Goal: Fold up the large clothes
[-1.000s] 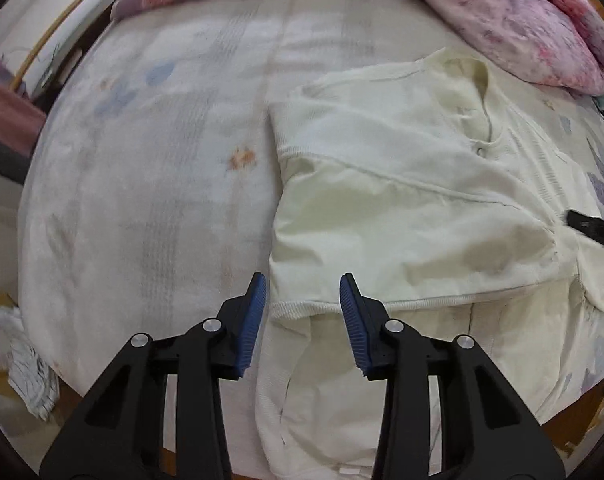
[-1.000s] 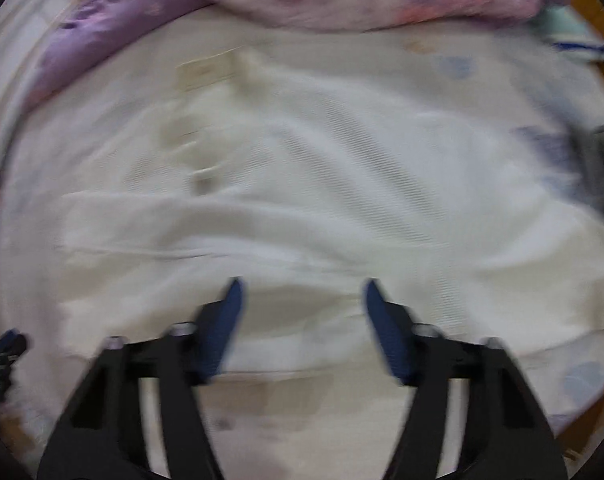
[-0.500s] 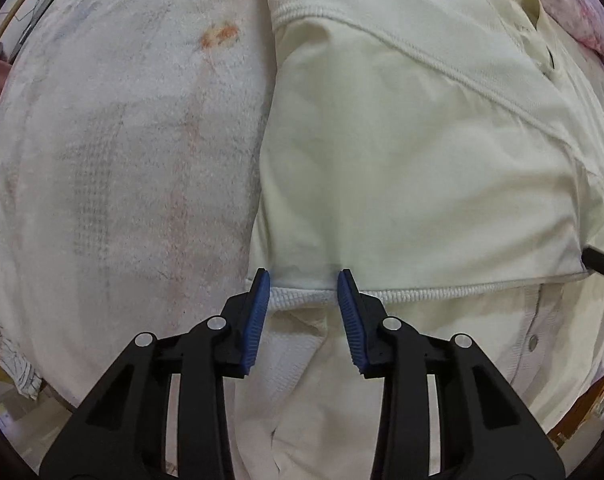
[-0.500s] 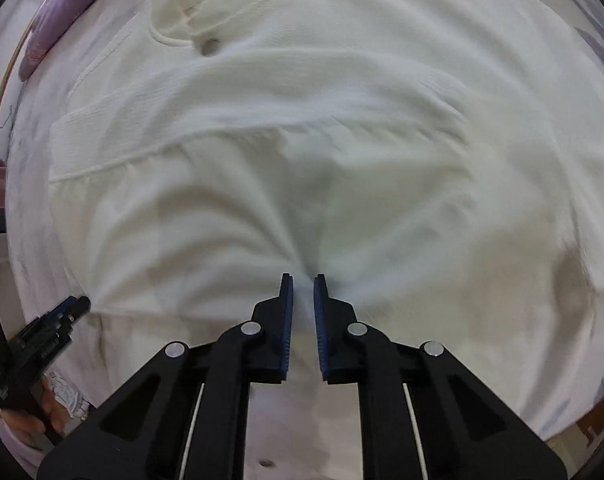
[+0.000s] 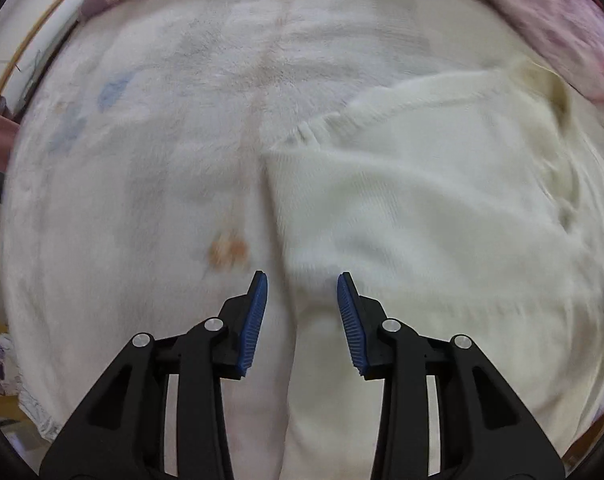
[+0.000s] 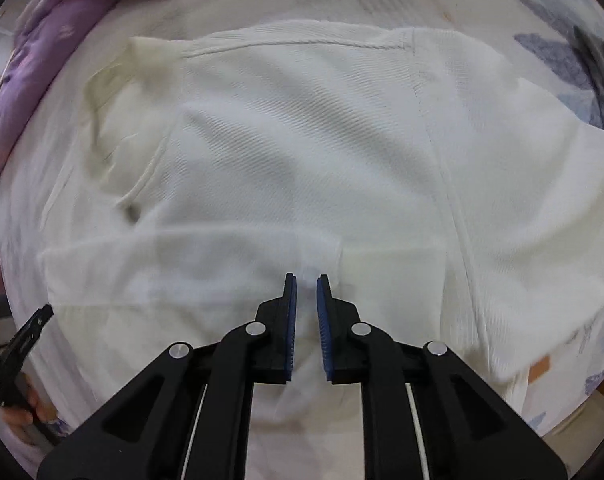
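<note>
Cardigan (image 6: 302, 152): soft, limp knit; grip at folded edges. Left gripper (image 5: 302, 292) apart over its edge; right gripper (image 6: 305, 292) nearly together, apparently pinching cloth

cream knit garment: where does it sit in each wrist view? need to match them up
Left wrist: the cream ribbed-knit garment fills the right half, its left edge running down between the open fingers of the left hand-held gripper.
Right wrist: it fills most of the frame, in front of the nearly closed right hand-held gripper.
Shared landmark: the garment's yellowish collar, upper right in the left view, upper left in the right.
</note>
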`<state>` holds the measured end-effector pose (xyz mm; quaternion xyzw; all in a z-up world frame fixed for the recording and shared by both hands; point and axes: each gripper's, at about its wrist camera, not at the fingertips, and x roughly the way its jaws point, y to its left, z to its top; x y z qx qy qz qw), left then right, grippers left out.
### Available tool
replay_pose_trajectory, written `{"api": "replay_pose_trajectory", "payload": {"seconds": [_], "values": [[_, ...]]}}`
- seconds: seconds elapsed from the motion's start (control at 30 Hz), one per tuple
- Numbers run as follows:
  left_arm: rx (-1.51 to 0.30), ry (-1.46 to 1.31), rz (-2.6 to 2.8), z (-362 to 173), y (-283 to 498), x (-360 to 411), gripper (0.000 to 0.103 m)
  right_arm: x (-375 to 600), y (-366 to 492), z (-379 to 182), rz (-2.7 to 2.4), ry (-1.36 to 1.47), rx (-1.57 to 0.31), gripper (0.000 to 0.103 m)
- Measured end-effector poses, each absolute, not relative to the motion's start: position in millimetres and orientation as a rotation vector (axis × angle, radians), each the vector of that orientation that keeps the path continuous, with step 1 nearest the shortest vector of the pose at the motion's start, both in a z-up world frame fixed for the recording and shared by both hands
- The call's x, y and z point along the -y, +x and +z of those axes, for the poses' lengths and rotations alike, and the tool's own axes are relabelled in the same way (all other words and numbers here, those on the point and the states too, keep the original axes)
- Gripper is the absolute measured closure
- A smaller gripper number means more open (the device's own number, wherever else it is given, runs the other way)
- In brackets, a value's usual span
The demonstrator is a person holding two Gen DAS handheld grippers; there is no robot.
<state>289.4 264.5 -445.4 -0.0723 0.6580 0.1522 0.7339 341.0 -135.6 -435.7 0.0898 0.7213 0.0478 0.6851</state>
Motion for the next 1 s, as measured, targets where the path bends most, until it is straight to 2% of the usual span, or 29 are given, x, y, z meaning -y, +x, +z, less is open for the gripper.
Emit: {"api": "replay_pose_trajectory", "payload": {"seconds": [0.07,0.17,0.23,0.3,0.4,0.53,0.6,0.63,0.8,0.87,0.9,0.93,0.97,1.0], "values": [[-1.484,-0.168,0.360,-473,302,-269,0.060,135,347,-456,0.103,0.184,-1.641,0.097],[-1.470,-0.265,0.371,-472,304,-284,0.060,139,349,-465,0.118,0.244,-1.610,0.099],[-1.480,-0.273,0.382,-468,295,-291,0.053,141,347,-461,0.074,0.268,-1.624,0.098],[-1.512,-0.258,0.385,-457,279,-290,0.053,133,342,-443,0.071,0.254,-1.634,0.092],[-1.554,-0.218,0.375,-452,241,-277,0.053,115,320,-432,0.163,0.222,-1.682,0.092],[-1.624,-0.240,0.405,-471,190,-271,0.053,110,281,-468,0.159,0.100,-1.749,0.097],[-1.631,-0.275,0.414,-463,172,-270,0.053,114,273,-459,0.127,0.100,-1.771,0.097],[-1.627,-0.280,0.408,-461,167,-270,0.053,113,269,-453,0.136,0.082,-1.781,0.094],[-1.605,-0.246,0.409,-472,160,-271,0.048,123,256,-464,0.139,0.072,-1.748,0.097],[-1.599,-0.192,0.404,-463,159,-260,0.046,126,260,-455,0.136,0.113,-1.769,0.093],[-1.593,-0.139,0.398,-457,159,-256,0.034,127,271,-449,0.140,0.144,-1.770,0.090],[-1.591,-0.118,0.394,-454,167,-250,0.025,131,270,-439,0.153,0.174,-1.755,0.076],[-1.580,-0.107,0.388,-447,165,-247,0.025,135,263,-431,0.160,0.174,-1.743,0.064],[-1.573,-0.113,0.384,-442,164,-237,0.024,134,264,-423,0.162,0.158,-1.731,0.038]]}}
